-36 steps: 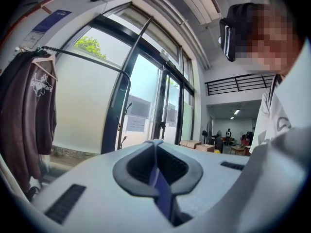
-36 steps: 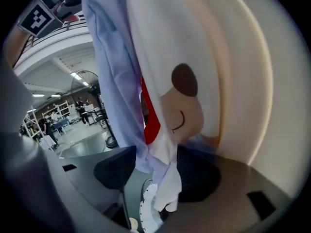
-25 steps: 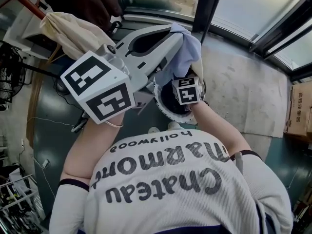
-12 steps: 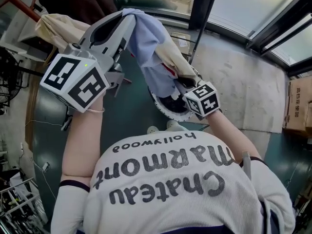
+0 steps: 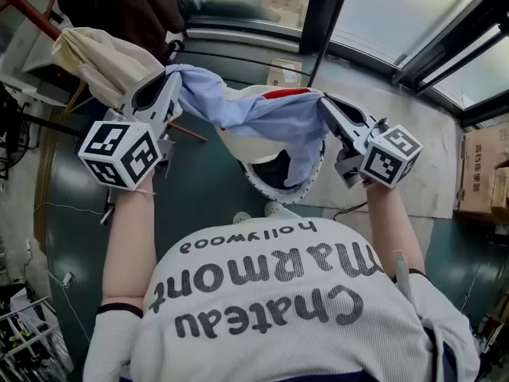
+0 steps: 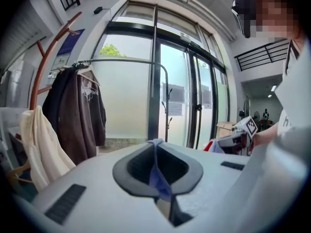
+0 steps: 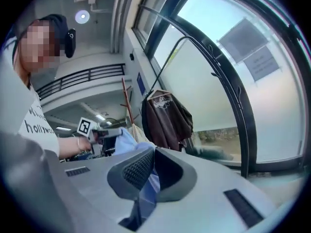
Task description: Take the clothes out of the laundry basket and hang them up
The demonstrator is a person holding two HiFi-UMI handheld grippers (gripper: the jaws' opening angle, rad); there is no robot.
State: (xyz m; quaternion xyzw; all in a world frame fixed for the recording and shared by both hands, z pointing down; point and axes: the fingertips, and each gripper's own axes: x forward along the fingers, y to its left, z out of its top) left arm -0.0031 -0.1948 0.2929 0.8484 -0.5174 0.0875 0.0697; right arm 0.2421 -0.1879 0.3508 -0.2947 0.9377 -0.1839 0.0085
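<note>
Head view: left tool (image 5: 172,76) and right tool (image 5: 325,103) pinch a blue garment (image 5: 262,119) stretched crosswise over the laundry basket (image 5: 274,192), hung clothes (image 5: 119,2) nearer the left.

A cardboard box (image 5: 482,173) sits near the glass doors (image 5: 382,10).

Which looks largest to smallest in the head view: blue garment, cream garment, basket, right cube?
1. blue garment, stretched wide.
2. cream garment.
3. basket and right cube: about alike, so unranked. The basket is mostly covered by the blue garment and lies farther from the camera.
</note>
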